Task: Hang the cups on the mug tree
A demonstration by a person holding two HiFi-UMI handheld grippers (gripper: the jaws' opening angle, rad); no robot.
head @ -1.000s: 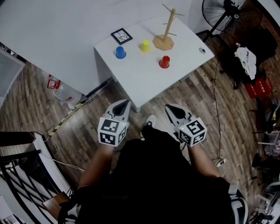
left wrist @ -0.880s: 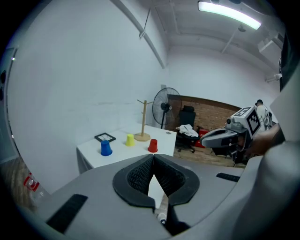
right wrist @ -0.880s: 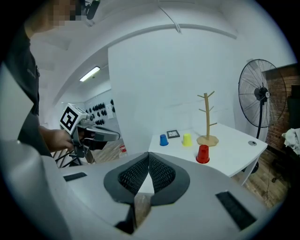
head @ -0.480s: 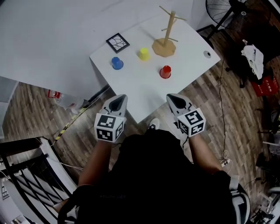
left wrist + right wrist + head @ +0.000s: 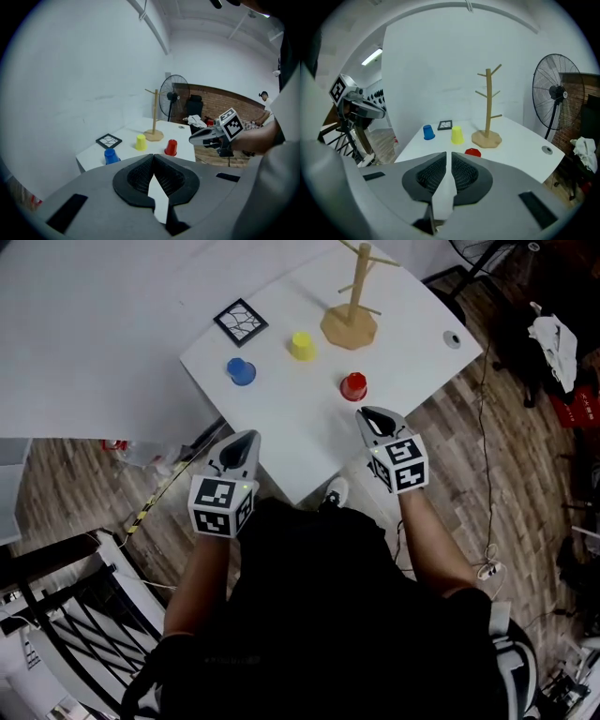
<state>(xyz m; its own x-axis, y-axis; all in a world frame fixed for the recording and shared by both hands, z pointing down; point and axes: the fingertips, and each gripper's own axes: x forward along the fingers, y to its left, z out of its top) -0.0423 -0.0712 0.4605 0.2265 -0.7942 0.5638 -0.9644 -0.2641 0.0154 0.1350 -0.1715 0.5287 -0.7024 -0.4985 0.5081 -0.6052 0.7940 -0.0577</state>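
Note:
A white table [image 5: 281,442] carries three upturned cups: blue [image 5: 241,371], yellow [image 5: 302,345] and red [image 5: 353,386]. Behind them stands a bare wooden mug tree [image 5: 352,310]. My right gripper [image 5: 367,414] hovers over the table's near edge, just in front of the red cup [image 5: 473,152], jaws shut and empty. At the table's front left corner my left gripper [image 5: 242,439] is also shut with nothing in it. The left gripper view shows the blue cup [image 5: 110,156], yellow cup [image 5: 141,142], red cup [image 5: 171,147] and mug tree [image 5: 154,117].
A black-and-white patterned coaster [image 5: 240,322] lies at the table's far left. A cable hole [image 5: 453,338] sits near the right corner. A standing fan [image 5: 558,101] and dark clutter [image 5: 553,343] stand to the right on the wood floor. A white wall lies behind.
Both grippers have moved forward toward the table; the right one now reaches over its near edge close to the red cup. The cups have not moved.

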